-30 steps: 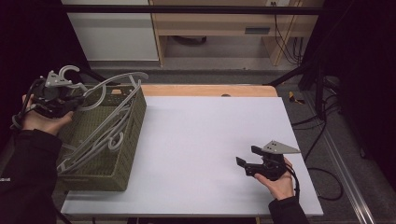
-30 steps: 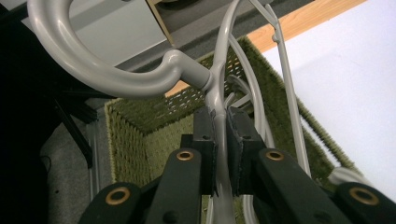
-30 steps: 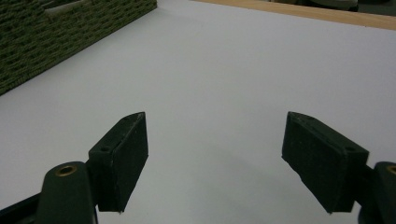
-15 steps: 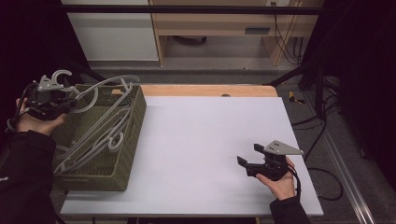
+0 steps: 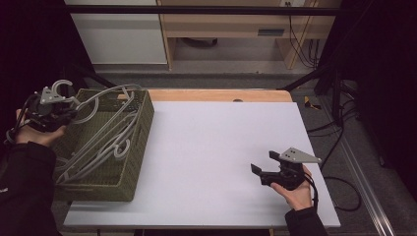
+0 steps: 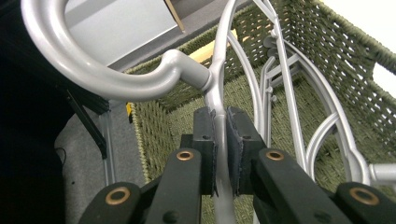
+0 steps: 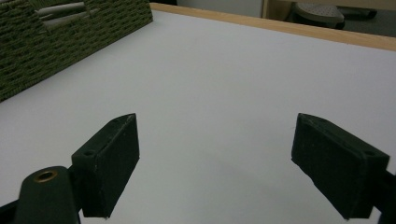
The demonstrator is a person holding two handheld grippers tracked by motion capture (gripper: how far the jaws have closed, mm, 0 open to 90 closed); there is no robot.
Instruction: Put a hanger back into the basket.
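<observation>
Your left gripper (image 5: 66, 114) sits at the far left of the high view, over the outer edge of the woven green basket (image 5: 140, 147), and its jaws are clamped tight on the thin neck of a silver hanger (image 6: 205, 86). In the left gripper view the two black pads (image 6: 204, 135) press the stem from both sides, just below where the big hook curls off to the left. The hook itself rises above your left hand (image 5: 34, 132) in the high view, while the hanger's shoulders slope down into the basket. More silver hangers (image 5: 105, 147) lie tangled inside the basket, leaning across it from the near left corner toward the far right rim; how many there are you cannot tell from the overlap.

Moving right, the basket stands on the left end of the white table (image 5: 221, 137), its right wall just beside the open white surface. A strip of bare wood (image 5: 216, 95) runs along the table's far edge.

At the right, your right gripper (image 5: 263, 169) hovers low over the near right part of the table, well apart from the basket, pointing left toward it. Its jaws stand wide and have just been opening, with nothing between them but tabletop. Your right hand (image 5: 295, 189) cradles it from below.
</observation>
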